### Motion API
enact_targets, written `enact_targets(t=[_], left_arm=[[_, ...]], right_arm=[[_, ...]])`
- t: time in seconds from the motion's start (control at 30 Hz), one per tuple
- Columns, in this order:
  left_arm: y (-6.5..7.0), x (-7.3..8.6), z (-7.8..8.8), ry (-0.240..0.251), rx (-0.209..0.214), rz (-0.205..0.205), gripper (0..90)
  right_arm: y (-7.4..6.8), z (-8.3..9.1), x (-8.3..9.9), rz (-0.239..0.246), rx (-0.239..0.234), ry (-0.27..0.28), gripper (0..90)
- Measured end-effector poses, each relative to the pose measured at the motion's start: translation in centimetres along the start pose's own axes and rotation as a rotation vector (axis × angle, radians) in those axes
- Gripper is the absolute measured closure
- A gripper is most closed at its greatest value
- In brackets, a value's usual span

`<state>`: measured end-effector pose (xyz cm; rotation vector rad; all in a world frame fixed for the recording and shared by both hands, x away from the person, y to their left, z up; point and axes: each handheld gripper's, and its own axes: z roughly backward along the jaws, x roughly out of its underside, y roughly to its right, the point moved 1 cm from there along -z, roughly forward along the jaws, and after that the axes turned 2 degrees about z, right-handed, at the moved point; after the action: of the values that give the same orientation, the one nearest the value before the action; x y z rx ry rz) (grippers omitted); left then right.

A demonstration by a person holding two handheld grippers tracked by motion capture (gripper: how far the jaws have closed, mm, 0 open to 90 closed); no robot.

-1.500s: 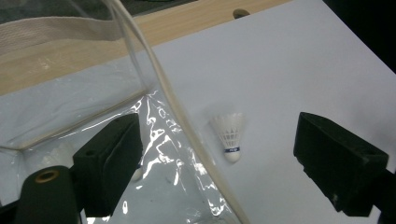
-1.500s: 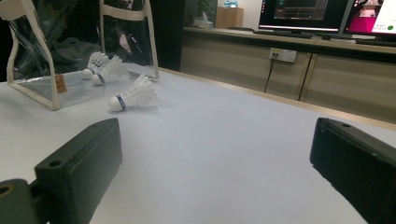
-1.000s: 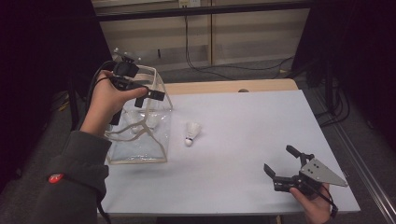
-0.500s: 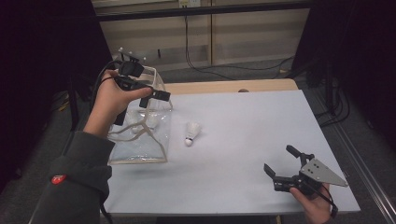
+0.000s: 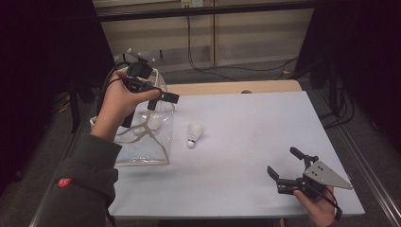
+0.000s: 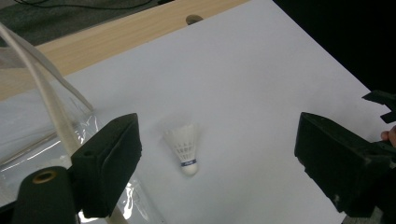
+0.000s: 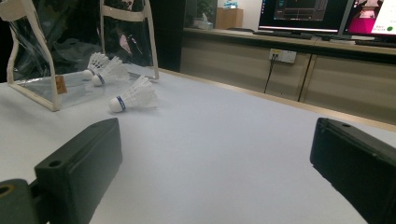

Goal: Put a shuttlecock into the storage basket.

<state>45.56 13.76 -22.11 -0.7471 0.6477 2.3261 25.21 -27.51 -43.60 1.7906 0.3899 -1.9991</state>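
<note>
Scene: a person at a white surface (image 5: 246,142), holding one tool in each hand, with a loose shuttlecock (image 5: 193,135) lying just right of a clear bag (image 5: 142,142).

Shuttlecock, place: left of centre in the high view, flat on the surface, close beside the bag's right wall; whether it touches cannot be told.

Shuttlecock, long axis: feathers toward the upper part of the frame, cork toward the lower edge, tipped slightly left. In the left tool's view (image 6: 184,149) the cork points down the frame, toward the camera.

Left tool (image 5: 158,97): held above the bag in the upper left of the high view, jaws spread wide and empty. Its own view looks down with the shuttlecock sitting between the two jaws, nearer the left one.

Right tool (image 5: 283,165): lower right of the frame, low over the surface, jaws apart and holding nothing. In its view the shuttlecock (image 7: 130,97) lies far off at upper left.

Nearer hand: the left, plainly; the right is well apart from the shuttlecock.

Bag contents: two more shuttlecocks (image 7: 100,67) lie inside, seen through the clear wall.

Likely move, as a judgement: the left tool descends forward and right of the bag, its jaws closing across the feather skirt.
</note>
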Motion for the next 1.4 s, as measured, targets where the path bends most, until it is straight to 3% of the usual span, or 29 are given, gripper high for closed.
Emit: enact_targets(t=[0.3, 0.5, 0.67, 0.87, 1.4], left_arm=[[0.5, 0.0, -0.5, 0.007, 0.012, 0.007, 14.4], [0.8, 0.0, -0.9, -0.007, 0.017, -0.009, 13.9], [1.0, 0.2, -1.5, -0.001, 0.019, 0.008, 13.6], [1.2, 0.5, -2.3, -0.020, 0.024, -0.009, 13.1], [1.5, 1.3, -4.1, -0.040, 0.023, -0.003, 10.4]], right_arm=[[0.0, 0.0, 0.0, 0.001, -0.001, 0.002, 2.3], [0.0, 0.0, 0.0, 0.003, 0.000, 0.001, 2.3], [0.0, 0.0, -0.1, 0.003, -0.002, 0.001, 2.3], [0.0, 0.1, -0.1, 0.001, -0.001, 0.003, 2.3], [0.0, 0.1, -0.1, 0.004, -0.001, 0.002, 2.4]])
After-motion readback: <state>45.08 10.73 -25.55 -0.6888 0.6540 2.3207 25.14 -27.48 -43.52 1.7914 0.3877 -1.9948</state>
